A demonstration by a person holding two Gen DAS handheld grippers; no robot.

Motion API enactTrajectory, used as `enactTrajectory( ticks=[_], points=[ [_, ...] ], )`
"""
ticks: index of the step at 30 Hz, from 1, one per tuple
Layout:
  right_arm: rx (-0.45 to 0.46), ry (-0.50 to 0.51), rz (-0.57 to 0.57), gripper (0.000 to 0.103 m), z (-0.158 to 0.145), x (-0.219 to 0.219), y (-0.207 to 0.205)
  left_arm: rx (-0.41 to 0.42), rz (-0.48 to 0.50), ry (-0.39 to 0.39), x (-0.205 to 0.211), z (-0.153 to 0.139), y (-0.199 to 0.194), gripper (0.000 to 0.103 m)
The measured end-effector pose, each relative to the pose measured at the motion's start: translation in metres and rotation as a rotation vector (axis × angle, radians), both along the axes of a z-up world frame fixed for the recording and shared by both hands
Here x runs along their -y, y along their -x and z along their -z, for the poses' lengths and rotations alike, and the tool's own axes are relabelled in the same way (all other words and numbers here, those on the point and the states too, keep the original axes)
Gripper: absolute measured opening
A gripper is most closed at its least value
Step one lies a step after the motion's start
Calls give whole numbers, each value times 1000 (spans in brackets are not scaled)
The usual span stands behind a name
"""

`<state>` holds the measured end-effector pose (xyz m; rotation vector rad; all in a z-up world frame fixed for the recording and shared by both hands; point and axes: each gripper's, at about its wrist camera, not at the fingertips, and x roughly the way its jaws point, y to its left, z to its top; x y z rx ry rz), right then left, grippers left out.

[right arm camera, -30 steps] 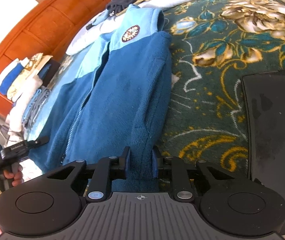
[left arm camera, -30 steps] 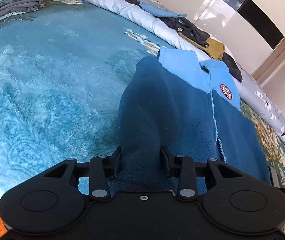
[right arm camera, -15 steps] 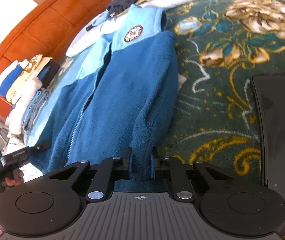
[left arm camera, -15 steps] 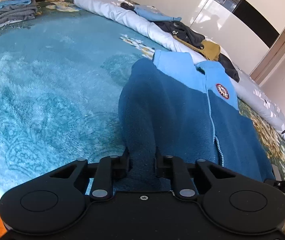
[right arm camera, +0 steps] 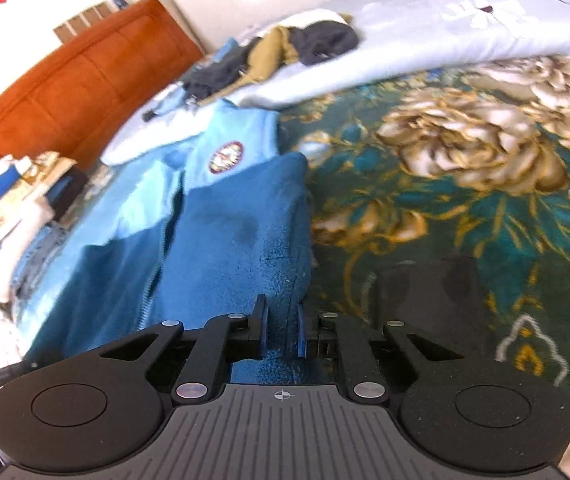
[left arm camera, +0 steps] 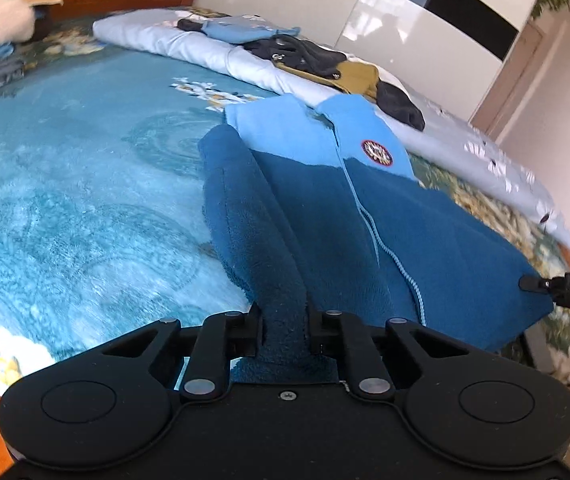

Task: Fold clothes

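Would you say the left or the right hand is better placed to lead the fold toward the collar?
Neither clearly: the left gripper and right gripper each pinch a hem corner of the blue fleece jacket, so both should probably lift together.

Matte black tongs (left arm camera: 284, 330), silver pivot pins

Folded stack (right arm camera: 17, 196) blurred, dark flat object (right arm camera: 433, 300) perhaps a tablet

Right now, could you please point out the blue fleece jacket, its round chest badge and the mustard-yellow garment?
Blue fleece jacket (left arm camera: 437, 236), left wrist view, dark front panel.
Round chest badge (left arm camera: 377, 153), left wrist view, centre.
Mustard-yellow garment (left arm camera: 359, 74), left wrist view, top fold.
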<state>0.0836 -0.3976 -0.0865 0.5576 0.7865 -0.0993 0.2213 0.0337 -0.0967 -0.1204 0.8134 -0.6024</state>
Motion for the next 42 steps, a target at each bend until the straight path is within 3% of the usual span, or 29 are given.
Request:
enactTrajectory(
  ticks=[3, 6, 17, 24, 34, 38, 42],
  points=[
    [-40, 17, -1, 11, 11, -2, -2, 8, -23, -52, 5, 5, 4, 14],
    [-63, 43, -14, 11, 15, -5, -4, 5, -41, -54, 3, 6, 3, 15],
    [-63, 242, -107, 19, -16, -27, -5, 113, -28, -187, 18, -12, 21, 25],
    [-20, 374, -149, 34, -37, -47, 4, 161, -22, -245, 15, -19, 34, 37],
    [-3, 369, -255, 47, -42, -80, 3, 205, -37, -272, 9, -31, 49, 54],
    [-5, 370, -302, 61, -41, -96, 6, 218, -36, -283, 5, -29, 55, 67],
    [-28, 378, -350, 65, -37, -111, 8, 233, -13, -344, 2, -19, 63, 71]
  ],
)
